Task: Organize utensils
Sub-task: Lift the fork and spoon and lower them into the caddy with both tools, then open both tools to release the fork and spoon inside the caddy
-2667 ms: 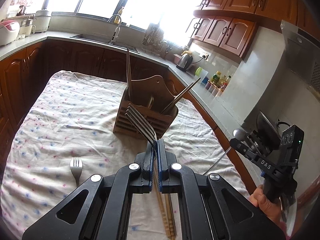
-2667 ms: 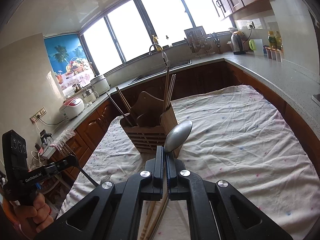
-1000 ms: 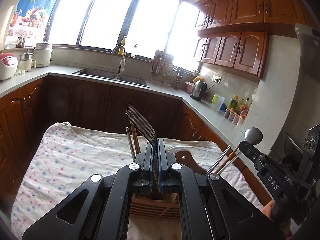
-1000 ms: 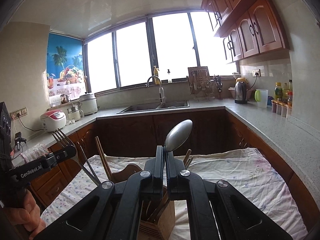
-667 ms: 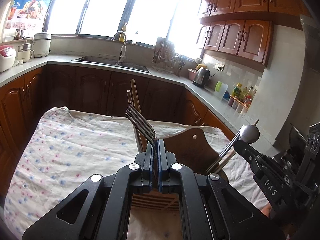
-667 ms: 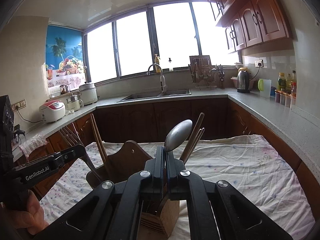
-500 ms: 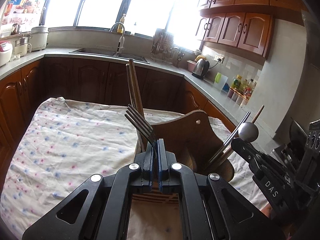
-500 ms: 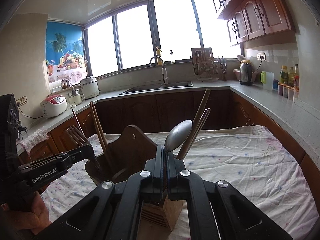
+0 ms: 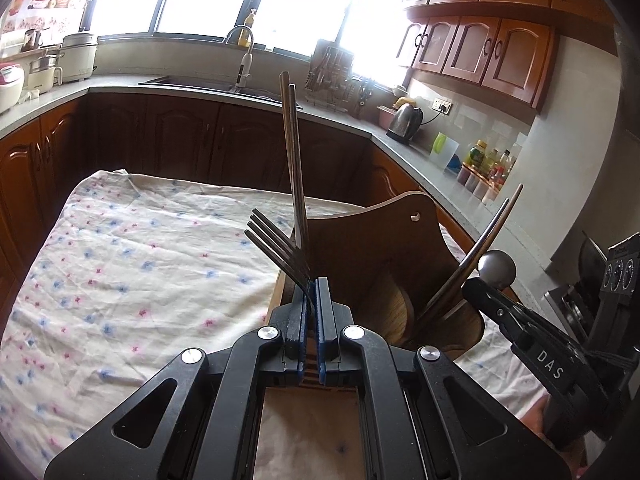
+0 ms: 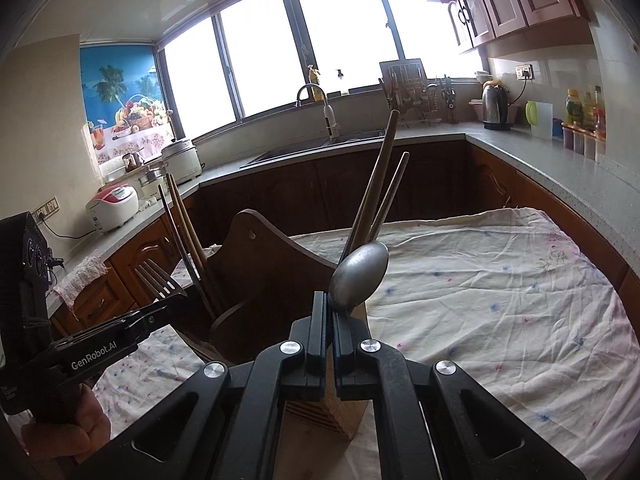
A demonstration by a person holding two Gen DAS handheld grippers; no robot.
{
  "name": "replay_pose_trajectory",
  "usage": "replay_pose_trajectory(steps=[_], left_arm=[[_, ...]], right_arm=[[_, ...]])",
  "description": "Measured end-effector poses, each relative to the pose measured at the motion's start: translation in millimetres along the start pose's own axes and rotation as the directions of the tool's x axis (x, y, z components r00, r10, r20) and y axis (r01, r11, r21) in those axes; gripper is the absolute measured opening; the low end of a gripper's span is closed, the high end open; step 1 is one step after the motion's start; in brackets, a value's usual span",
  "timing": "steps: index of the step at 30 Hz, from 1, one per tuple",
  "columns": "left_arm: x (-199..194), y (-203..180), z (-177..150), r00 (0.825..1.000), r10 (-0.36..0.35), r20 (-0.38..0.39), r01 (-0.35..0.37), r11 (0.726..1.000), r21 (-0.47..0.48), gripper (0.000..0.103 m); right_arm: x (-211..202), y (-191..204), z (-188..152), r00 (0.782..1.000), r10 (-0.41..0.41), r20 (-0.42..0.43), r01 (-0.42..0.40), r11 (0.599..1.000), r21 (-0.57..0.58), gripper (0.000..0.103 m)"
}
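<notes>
Directly below both tools stood the wooden utensil holder (image 9: 384, 264), filling the lower centre of each wrist view on the cloth-covered counter (image 9: 132, 268). The left gripper (image 9: 311, 300) had its jaws clamped on a steel fork (image 9: 280, 246), tines rising toward the upper left of the frame, handle hidden beneath. The right gripper (image 10: 330, 312) pinched a dull grey spoon (image 10: 359, 276), bowl tilted up and right. Each utensil's long axis ran steeply downward toward the holder's compartments, the fork at its left side, the spoon at its right. Chopsticks (image 10: 376, 200) already leaned inside.
</notes>
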State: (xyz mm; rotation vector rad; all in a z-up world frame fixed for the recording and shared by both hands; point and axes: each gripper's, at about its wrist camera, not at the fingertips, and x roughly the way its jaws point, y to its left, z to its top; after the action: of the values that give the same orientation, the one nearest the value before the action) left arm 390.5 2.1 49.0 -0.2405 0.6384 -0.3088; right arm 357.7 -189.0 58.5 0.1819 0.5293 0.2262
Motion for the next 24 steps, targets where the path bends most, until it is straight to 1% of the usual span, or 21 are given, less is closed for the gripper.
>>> replay_pose_trajectory(steps=[6, 7, 12, 13, 14, 15, 16, 17, 18, 19, 20, 21, 22, 24], left_arm=[[0.8, 0.7, 2.5, 1.0, 0.001, -0.019, -0.001, 1.0, -0.008, 0.003], [0.6, 1.4, 3.0, 1.0, 0.0, -0.023, -0.001, 1.0, -0.011, 0.003], [-4.8, 0.3, 1.2, 1.0, 0.01, -0.026, -0.011, 1.0, -0.014, 0.004], [-6.5, 0.4, 0.6, 1.0, 0.011, -0.025, -0.011, 1.0, -0.017, 0.005], [-8.0, 0.3, -0.1, 1.0, 0.01, -0.026, -0.01, 1.0, -0.02, 0.006], [-9.9, -0.4, -0.9, 1.0, 0.008, -0.024, -0.009, 1.0, -0.02, 0.008], [-11.7, -0.3, -2.2, 1.0, 0.009, -0.023, -0.009, 1.0, -0.017, 0.011], [-13.9, -1.7, -3.3, 1.0, 0.011, -0.021, -0.011, 1.0, -0.011, 0.012], [-16.2, -3.5, -4.3, 1.0, 0.011, -0.018, -0.011, 1.0, -0.005, 0.019], [-18.8, -5.2, -5.4, 1.0, 0.023, -0.012, -0.023, 1.0, 0.002, 0.036], [-22.3, -6.3, -6.6, 0.999, 0.039, -0.001, -0.039, 0.999, 0.009, 0.044], [-26.2, -6.9, -7.8, 0.999, 0.042, 0.014, -0.042, 0.999, 0.013, 0.047], [-29.3, -6.8, -8.8, 0.999, 0.04, 0.019, -0.041, 0.999, 0.016, 0.047], [-33.9, -4.1, -11.1, 0.999, 0.042, 0.019, -0.043, 0.999, 0.01, 0.047]], right_arm=[[-0.2, -1.6, 1.6, 1.0, 0.011, -0.012, -0.011, 1.0, 0.013, 0.003], [-0.5, -1.6, 2.0, 1.0, 0.012, -0.014, -0.012, 1.0, 0.014, 0.007], [-8.8, -1.9, 3.8, 1.0, 0.008, -0.004, -0.008, 1.0, 0.009, 0.008], [-11.0, -2.8, 4.1, 1.0, 0.007, -0.002, -0.007, 1.0, 0.013, 0.009], [-13.1, -3.8, 4.5, 1.0, 0.007, 0.001, -0.007, 1.0, 0.018, 0.012], [-15.1, -4.9, 4.4, 1.0, 0.007, 0.003, -0.007, 1.0, 0.022, 0.017], [-16.9, -6.3, 3.8, 1.0, 0.006, 0.004, -0.006, 1.0, 0.028, 0.03], [-18.9, -7.3, 3.2, 1.0, 0.009, 0.006, -0.009, 0.999, 0.034, 0.037], [-20.7, -8.6, 2.1, 1.0, 0.011, 0.006, -0.011, 0.999, 0.039, 0.038], [-22.2, -9.7, 1.2, 1.0, 0.009, 0.005, -0.01, 0.999, 0.043, 0.038], [-23.6, -10.9, 0.0, 1.0, 0.009, 0.003, -0.009, 0.999, 0.047, 0.038], [-24.9, -12.4, -1.4, 1.0, 0.01, 0.002, -0.011, 0.999, 0.053, 0.038], [-26.4, -13.2, -2.5, 1.0, 0.012, 0.001, -0.012, 0.998, 0.058, 0.04], [-29.1, -16.1, -5.8, 1.0, 0.016, -0.002, -0.015, 0.998, 0.068, 0.04]])
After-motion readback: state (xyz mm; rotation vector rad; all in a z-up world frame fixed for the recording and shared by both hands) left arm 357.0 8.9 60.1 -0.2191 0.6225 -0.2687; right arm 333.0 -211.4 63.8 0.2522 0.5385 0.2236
